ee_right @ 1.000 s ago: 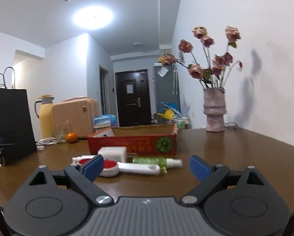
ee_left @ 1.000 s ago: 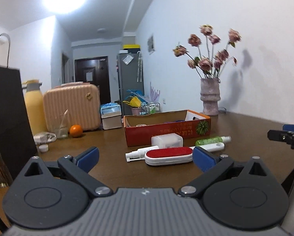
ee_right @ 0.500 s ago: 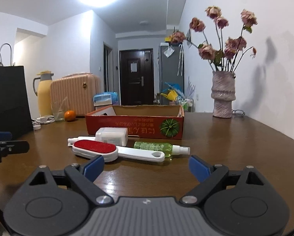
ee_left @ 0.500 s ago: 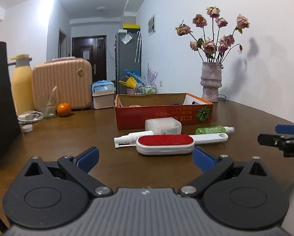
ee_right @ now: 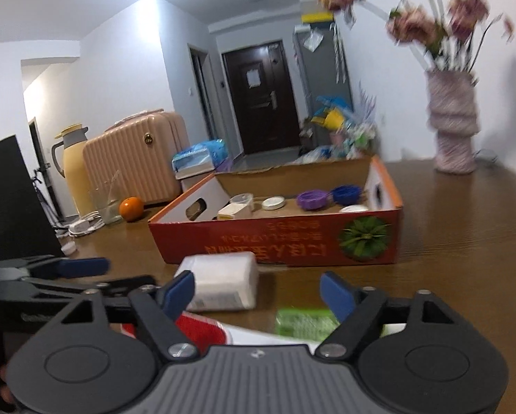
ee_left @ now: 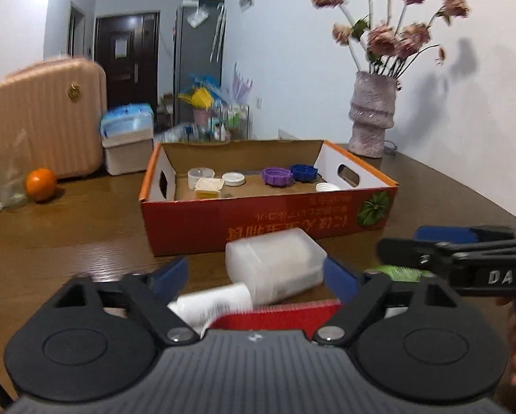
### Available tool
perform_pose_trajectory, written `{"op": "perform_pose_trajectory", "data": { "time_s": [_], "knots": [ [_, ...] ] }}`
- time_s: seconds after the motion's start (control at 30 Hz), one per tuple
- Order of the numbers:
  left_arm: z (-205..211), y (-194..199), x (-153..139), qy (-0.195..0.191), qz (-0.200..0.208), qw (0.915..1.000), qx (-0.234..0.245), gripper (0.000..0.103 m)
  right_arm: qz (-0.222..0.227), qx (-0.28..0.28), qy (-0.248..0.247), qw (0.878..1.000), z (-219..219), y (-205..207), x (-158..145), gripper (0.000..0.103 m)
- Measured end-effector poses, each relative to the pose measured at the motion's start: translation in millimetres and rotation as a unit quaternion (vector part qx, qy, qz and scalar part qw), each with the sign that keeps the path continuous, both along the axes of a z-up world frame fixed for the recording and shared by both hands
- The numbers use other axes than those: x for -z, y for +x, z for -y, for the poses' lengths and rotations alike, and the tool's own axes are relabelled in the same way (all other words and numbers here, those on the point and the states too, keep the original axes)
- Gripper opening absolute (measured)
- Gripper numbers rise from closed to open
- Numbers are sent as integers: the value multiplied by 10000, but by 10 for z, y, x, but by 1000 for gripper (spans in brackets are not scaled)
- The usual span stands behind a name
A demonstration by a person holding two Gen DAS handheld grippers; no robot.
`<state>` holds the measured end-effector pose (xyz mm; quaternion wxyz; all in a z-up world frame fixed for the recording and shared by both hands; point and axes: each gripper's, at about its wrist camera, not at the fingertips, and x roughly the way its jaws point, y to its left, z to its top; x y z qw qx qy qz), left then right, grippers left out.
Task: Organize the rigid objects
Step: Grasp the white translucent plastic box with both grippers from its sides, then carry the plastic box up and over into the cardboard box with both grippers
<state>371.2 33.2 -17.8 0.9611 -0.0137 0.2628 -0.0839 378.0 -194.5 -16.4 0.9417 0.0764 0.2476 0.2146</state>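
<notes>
A red cardboard box (ee_left: 268,220) (ee_right: 292,241) stands on the brown table and holds several caps and small tubs. In front of it lie a white plastic container (ee_left: 275,267) (ee_right: 223,284), a white bottle (ee_left: 213,302), a red lint brush (ee_left: 278,314) (ee_right: 199,331) and a green bottle (ee_right: 306,321). My left gripper (ee_left: 254,274) is open, low over the white container and the brush. My right gripper (ee_right: 258,293) is open, low over the green bottle and the brush handle. Each gripper shows at the edge of the other's view.
A vase of dried flowers (ee_left: 371,114) stands at the back right. A pink suitcase (ee_left: 40,117), an orange (ee_left: 40,179), a glass (ee_right: 107,207), a yellow thermos (ee_right: 71,169) and a black bag (ee_right: 12,200) stand at the left.
Both grippers have moved forward and tilted down, closing in on the items in front of the box. The inside of the box now shows. Both stay open.
</notes>
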Motion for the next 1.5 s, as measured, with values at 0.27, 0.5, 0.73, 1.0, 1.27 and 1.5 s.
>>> {"op": "perform_pose_trajectory", "data": {
  "time_s": [0.27,0.5,0.73,1.0,1.27,1.5],
  "knots": [
    [-182,663,213,-1029,-1033,9891,-227,50,-739,-307,259,9965,-242,741,239,53],
    [-229,749,255,-1516,-1168,9814,-143,44,-1036,-445,857,9899,-256,894,409,24],
    [-48,500,68,-1052,-547,9929,-125,29,-812,-231,478,9953,-333,712,211,23],
    [209,-477,-461,-806,515,9953,-118,27,22,-317,493,9983,-124,-150,-390,22],
    [322,-1491,-684,-906,1044,9904,-40,27,745,-343,289,9962,-34,-1214,-734,23],
    [383,-1932,-790,-965,1199,9880,99,27,954,-288,430,9941,79,-1704,-829,23]
  ]
}}
